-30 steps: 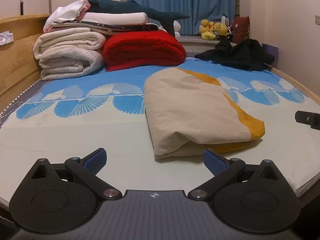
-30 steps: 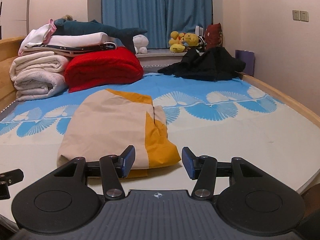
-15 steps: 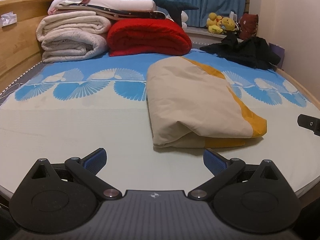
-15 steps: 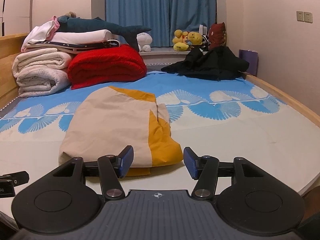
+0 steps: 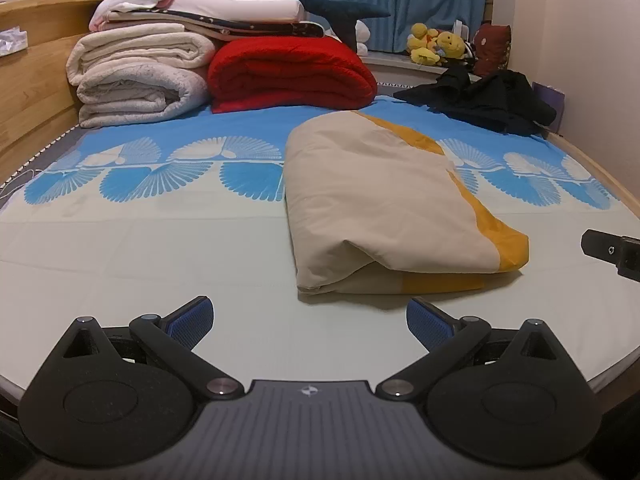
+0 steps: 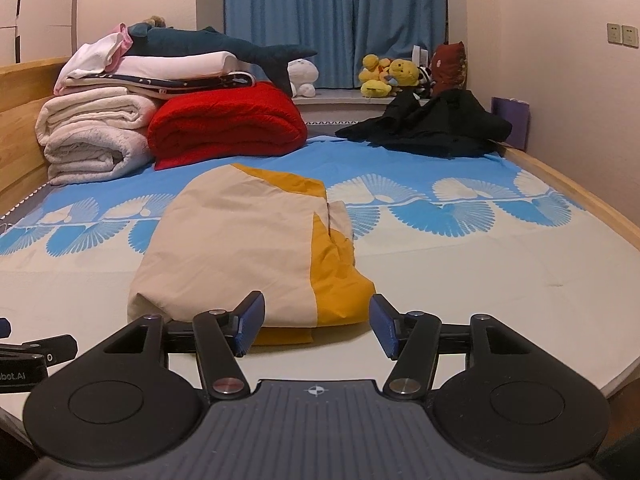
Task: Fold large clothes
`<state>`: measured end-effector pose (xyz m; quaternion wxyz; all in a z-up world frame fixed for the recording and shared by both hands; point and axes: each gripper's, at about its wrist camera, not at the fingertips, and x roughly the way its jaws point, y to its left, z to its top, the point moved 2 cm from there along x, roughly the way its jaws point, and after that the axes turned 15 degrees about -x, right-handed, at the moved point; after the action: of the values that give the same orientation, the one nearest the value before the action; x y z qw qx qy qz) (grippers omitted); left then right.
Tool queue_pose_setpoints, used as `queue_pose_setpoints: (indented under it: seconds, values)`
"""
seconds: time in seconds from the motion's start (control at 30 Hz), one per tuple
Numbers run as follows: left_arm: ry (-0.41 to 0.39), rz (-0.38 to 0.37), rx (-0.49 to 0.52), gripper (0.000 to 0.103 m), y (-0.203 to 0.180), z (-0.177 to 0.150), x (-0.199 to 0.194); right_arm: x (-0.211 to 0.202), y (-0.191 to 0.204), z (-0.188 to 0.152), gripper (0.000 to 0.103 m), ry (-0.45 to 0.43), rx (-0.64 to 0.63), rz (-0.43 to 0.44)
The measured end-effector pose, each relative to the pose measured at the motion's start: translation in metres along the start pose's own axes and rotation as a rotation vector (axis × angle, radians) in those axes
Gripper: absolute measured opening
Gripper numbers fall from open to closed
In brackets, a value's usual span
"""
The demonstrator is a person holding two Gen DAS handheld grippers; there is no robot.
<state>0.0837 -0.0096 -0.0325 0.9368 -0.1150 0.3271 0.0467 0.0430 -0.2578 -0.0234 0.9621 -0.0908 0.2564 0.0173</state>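
Observation:
A folded beige and mustard-yellow garment (image 5: 384,204) lies on the bed sheet (image 5: 140,264); it also shows in the right wrist view (image 6: 240,248). My left gripper (image 5: 310,318) is open and empty, just short of the garment's near edge. My right gripper (image 6: 318,326) is open and empty, its jaws in front of the garment's near yellow corner. The tip of the right gripper shows at the right edge of the left wrist view (image 5: 612,250). A black heap of clothes (image 6: 432,126) lies at the far right of the bed.
Folded white blankets (image 5: 136,80), a red blanket (image 5: 292,74) and a plush shark (image 6: 216,46) are stacked by the wooden headboard (image 5: 28,92). Plush toys (image 6: 390,76) sit on the sill under blue curtains. A wall runs along the right.
Both grippers have risen and tilted a little, so the view of the bed has shifted down. The garment has not moved. Both grippers stay open.

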Motion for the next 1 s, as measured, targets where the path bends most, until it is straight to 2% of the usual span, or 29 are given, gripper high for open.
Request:
queue_pose_setpoints:
  seconds: [1.0]
  values:
    - [0.003,-0.02,0.005,0.103,-0.0056,-0.002,0.0021,0.0014,-0.0009,-0.0007,0.062,0.004,-0.006,0.012]
